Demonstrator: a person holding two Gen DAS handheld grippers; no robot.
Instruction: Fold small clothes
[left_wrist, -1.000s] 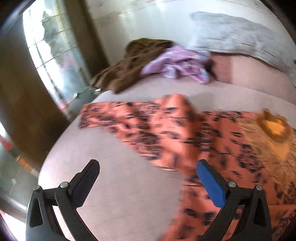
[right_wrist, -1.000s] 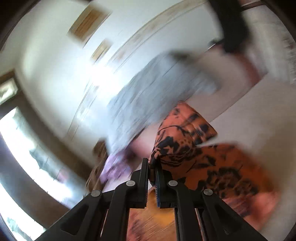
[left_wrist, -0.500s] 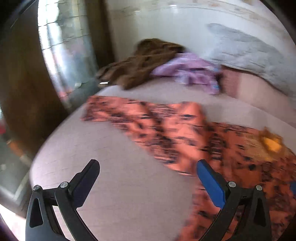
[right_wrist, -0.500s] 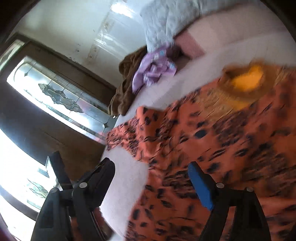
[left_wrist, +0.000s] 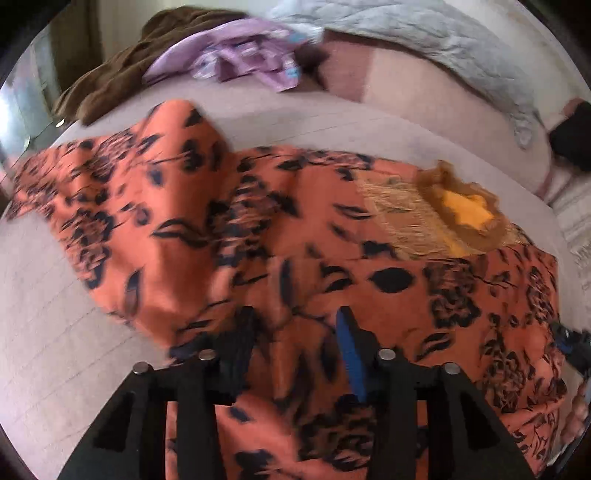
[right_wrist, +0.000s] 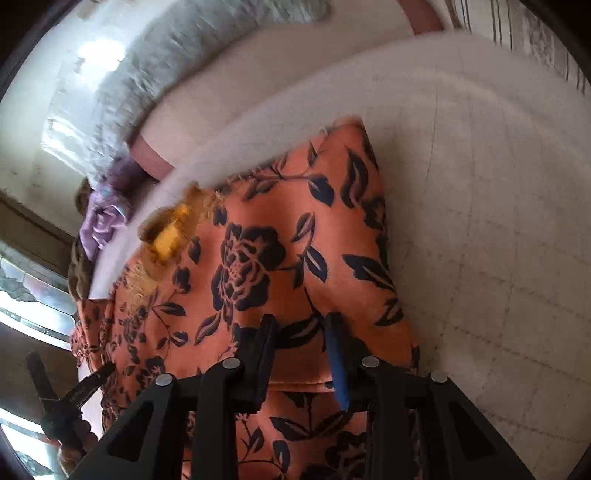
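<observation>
A: Left wrist view: the left gripper (left_wrist: 293, 339) sits low over the orange floral garment (left_wrist: 280, 236) spread on the bed (left_wrist: 55, 350), jaws partly apart with cloth between them.

B: Purple clothes (left_wrist: 240, 59) lie beyond.

A: Right wrist view: the right gripper (right_wrist: 301, 345), jaws apart, straddles the garment's near fold.

B: Gray blanket (right_wrist: 166, 70) behind.

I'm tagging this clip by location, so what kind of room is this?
Most likely a bedroom. The orange floral garment lies spread on a pale bed sheet, a grey quilted blanket is bunched at the far end, and more clothes, a purple garment among them, are piled beside it.
</observation>
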